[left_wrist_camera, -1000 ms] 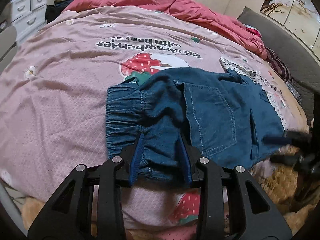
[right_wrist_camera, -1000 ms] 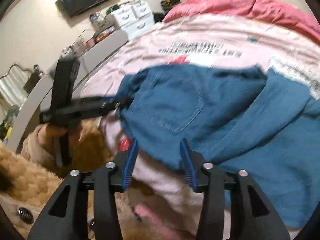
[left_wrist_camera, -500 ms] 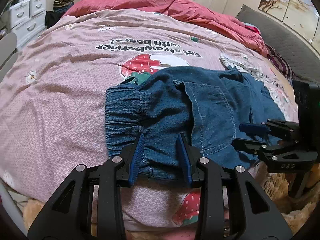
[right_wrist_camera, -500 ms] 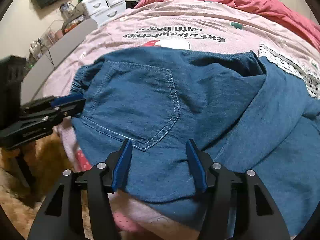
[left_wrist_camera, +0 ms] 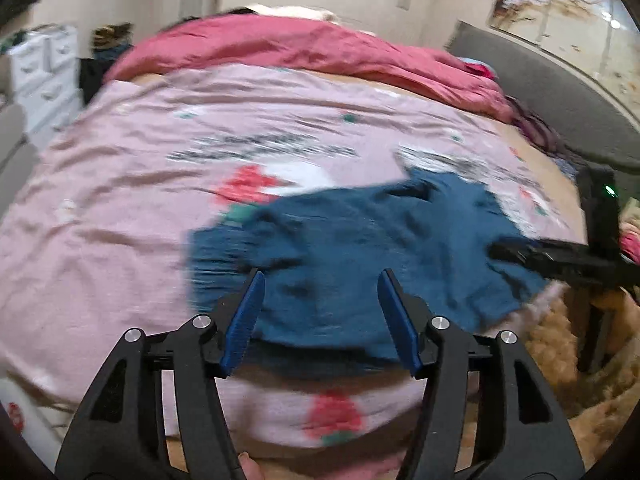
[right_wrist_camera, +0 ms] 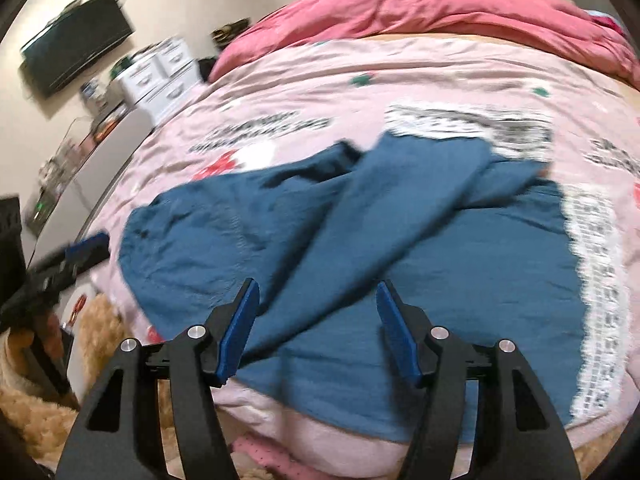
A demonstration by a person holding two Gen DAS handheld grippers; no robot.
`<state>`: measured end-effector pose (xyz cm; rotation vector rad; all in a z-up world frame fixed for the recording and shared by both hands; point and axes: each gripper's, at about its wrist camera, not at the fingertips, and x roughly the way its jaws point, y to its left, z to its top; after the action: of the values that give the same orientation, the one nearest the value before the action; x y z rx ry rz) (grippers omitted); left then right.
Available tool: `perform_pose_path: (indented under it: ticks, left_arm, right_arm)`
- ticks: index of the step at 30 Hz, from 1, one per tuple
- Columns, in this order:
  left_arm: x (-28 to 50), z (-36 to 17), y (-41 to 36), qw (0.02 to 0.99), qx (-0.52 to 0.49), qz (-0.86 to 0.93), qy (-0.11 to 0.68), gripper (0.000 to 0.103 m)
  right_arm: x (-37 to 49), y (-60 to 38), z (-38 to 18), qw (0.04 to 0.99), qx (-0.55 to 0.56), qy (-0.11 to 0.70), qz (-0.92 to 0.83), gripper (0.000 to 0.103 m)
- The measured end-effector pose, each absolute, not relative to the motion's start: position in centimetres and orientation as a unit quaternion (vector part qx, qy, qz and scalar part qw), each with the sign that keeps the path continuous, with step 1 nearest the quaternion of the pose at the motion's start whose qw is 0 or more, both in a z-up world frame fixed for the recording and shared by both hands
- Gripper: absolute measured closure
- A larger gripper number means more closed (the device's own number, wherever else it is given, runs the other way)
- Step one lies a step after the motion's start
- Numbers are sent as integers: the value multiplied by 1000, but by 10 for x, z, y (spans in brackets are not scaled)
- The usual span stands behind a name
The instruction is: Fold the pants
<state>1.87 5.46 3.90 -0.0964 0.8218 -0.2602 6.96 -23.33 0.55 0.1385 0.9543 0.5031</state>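
Note:
Blue denim pants [left_wrist_camera: 360,248] lie rumpled near the front edge of a pink strawberry-print bedcover [left_wrist_camera: 120,240]. The left wrist view is blurred. My left gripper [left_wrist_camera: 321,274] hovers just above the near hem; its jaws are opening and its blue pads touch no cloth. In the right wrist view the pants [right_wrist_camera: 400,248] spread wide, with one leg folded diagonally across the other. My right gripper [right_wrist_camera: 317,284] hangs over the near part, jaws opening, nothing pinched between them. Each gripper shows in the other's view: the right gripper [left_wrist_camera: 560,260], the left gripper [right_wrist_camera: 68,260].
A red quilt [left_wrist_camera: 320,48] is bunched along the bed's far side. A grey headboard [left_wrist_camera: 560,96] stands at the right. White drawers [right_wrist_camera: 160,72] and a wall TV [right_wrist_camera: 76,40] are at the left. A tan fluffy rug [left_wrist_camera: 580,360] covers the floor by the bed.
My left gripper let go of the pants' near edge, opened wide and drew up and back. My right gripper opened wider and slid sideways along the pants.

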Motion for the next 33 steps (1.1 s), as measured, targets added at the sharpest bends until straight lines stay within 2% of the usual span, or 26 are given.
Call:
perform_pose_path:
  ticks: [2,6,7,8,13,21,23,33]
  left_arm:
    - [22,35,35,900,-45,-160,402,52]
    - [33,24,-13,875,-45,-242,418,52]
    - [36,20,-22,868,-46,-255,424,55]
    - [42,16,-33,858,-50,-273,432,63]
    - [66,-7,-59,832,-69,-300,462,75]
    - [84,-24,-73,834,-65,-261,481,81]
    - [84,-27,-78,830,-72,-274,481,92]
    - [78,-31,-82,827,-78,-285,478,92]
  right_arm:
    - [74,-246,7,863,69,450,220,35]
    - [87,-260,11,871,70,444,197,34]
    - [90,-262,11,873,70,442,195,34]
    - [94,-264,13,874,68,440,192,34]
    - [121,-260,22,882,44,426,195,34]
    - [189,-228,20,879,-12,434,196,33]
    - [208,-216,15,879,-27,438,189,33]
    - [295,-178,-28,863,-67,488,117,33]
